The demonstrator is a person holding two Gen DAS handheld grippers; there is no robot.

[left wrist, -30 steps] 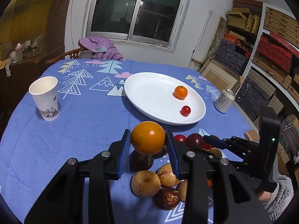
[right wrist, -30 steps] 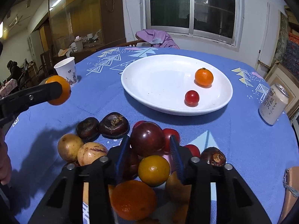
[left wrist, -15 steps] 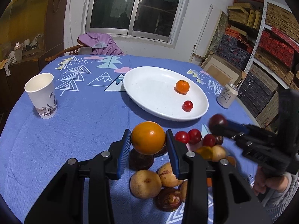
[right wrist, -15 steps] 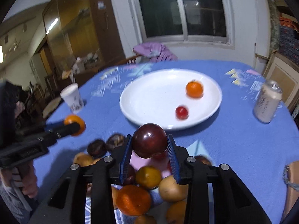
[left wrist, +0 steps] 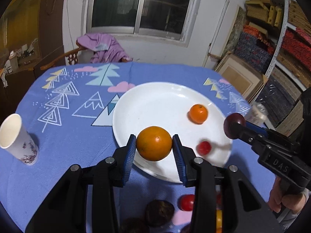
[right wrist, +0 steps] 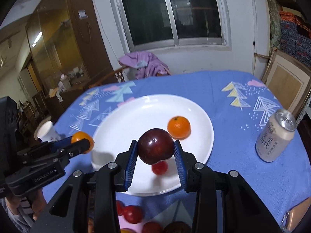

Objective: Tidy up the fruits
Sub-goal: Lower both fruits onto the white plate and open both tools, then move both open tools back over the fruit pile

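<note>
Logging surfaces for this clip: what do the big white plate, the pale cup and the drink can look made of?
The round white plate looks like glazed ceramic: glossy, with light glints; melamine is possible. The pale printed cup looks like matte paper, with a thin rolled rim. The pale drink can looks like aluminium: silvery top, printed body.
</note>
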